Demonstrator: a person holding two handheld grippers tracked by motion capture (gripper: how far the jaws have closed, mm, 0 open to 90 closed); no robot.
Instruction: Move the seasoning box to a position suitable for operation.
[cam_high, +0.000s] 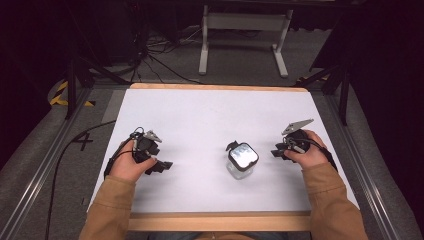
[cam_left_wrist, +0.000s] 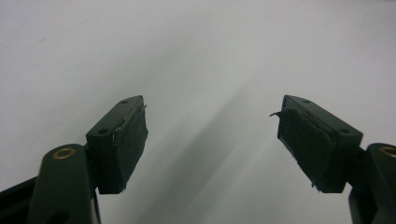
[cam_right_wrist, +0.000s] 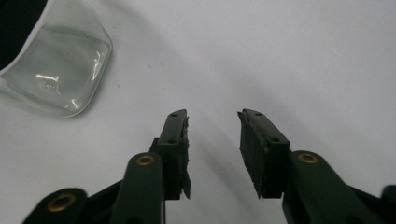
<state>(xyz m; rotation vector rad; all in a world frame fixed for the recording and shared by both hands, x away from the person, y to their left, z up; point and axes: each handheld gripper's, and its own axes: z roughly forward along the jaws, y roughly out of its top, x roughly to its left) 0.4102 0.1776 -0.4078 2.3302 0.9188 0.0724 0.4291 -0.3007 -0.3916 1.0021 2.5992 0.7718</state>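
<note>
Glass jar (cam_right_wrist: 56, 65) cropped, right gripper (cam_right_wrist: 212, 140) beside

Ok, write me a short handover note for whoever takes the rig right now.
Left gripper: open, jaws wide apart, nothing between them, low over the bare table at its left.
Right gripper: open, narrower gap, nothing held, just right of the jar and apart from it.
Jar: clear glass, upright, lid on, at the table's middle near the front edge. A small dark thing sits by its far left side; I cannot tell what.
Done: nothing visible, jar untouched.
Left: probably grasp the jar, the right gripper being nearest.
</note>
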